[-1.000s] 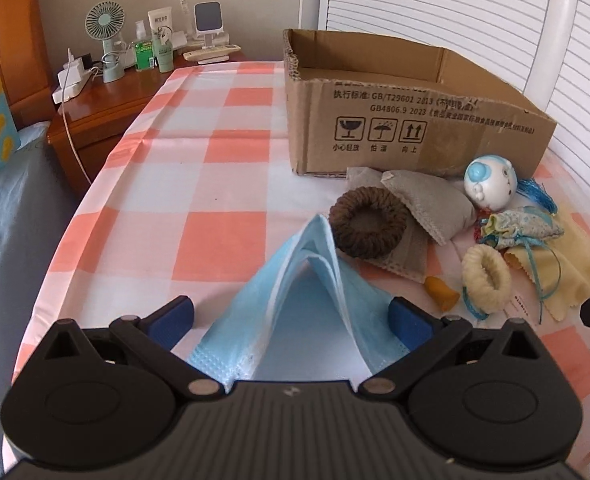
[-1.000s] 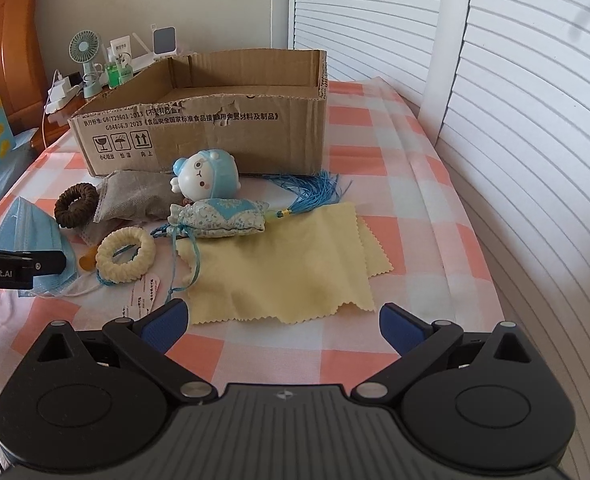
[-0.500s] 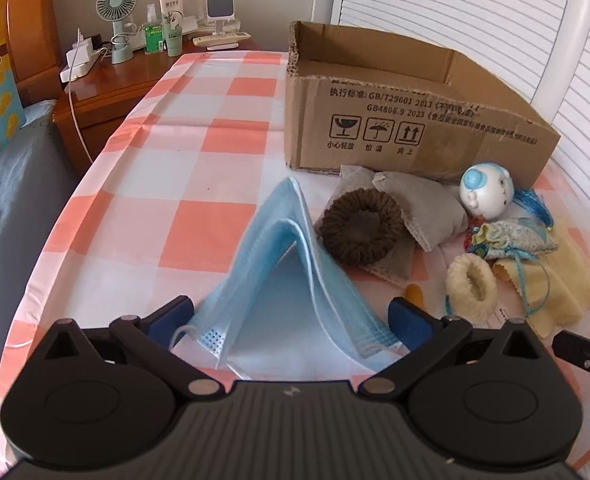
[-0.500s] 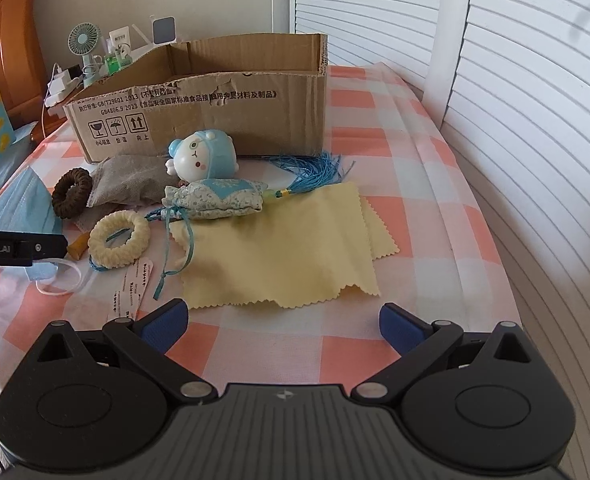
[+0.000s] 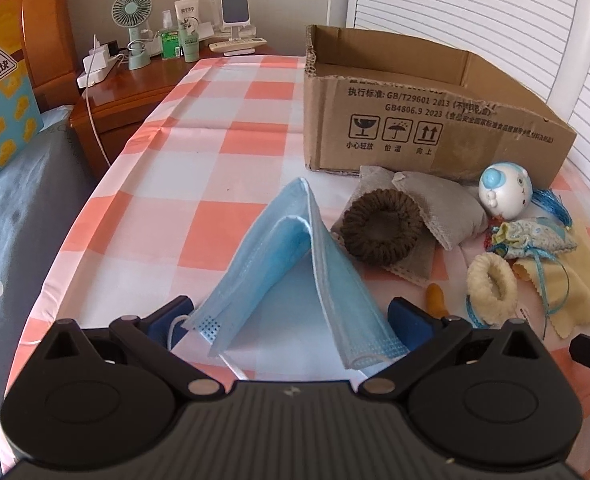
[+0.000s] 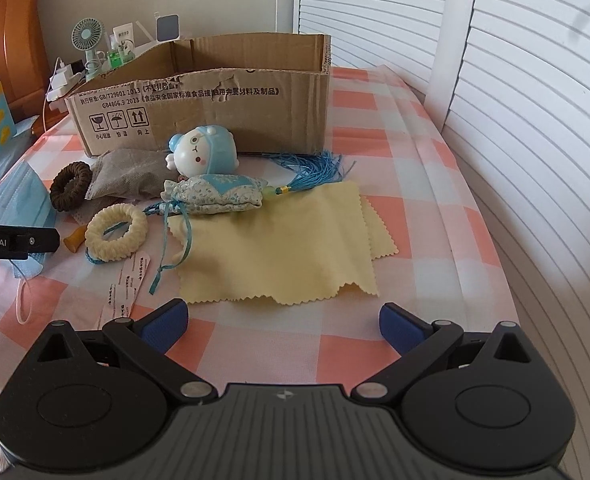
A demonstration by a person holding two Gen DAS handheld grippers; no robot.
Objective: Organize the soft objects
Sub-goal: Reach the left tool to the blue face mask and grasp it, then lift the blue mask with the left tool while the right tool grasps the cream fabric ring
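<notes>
A blue face mask (image 5: 295,276) lies tented on the checked cloth between the fingers of my open left gripper (image 5: 291,320); it also shows in the right wrist view (image 6: 19,200). Beside it lie a brown scrunchie (image 5: 381,230), grey pouches (image 5: 443,204), a cream scrunchie (image 5: 491,284), a blue-white doll (image 5: 505,190), a floral sachet (image 6: 215,196) with a blue tassel (image 6: 315,172), and a yellow cloth (image 6: 283,244). My right gripper (image 6: 283,324) is open and empty just in front of the yellow cloth.
An open cardboard box (image 5: 427,120) stands behind the objects. A wooden nightstand (image 5: 135,88) with a fan and bottles is at the far left. White shutters (image 6: 515,80) line the right side. The table's left edge drops to a grey bed (image 5: 15,208).
Both grippers have drawn back a little, so the objects look farther away. The mask lies between the left fingers throughout. Both stay open.
</notes>
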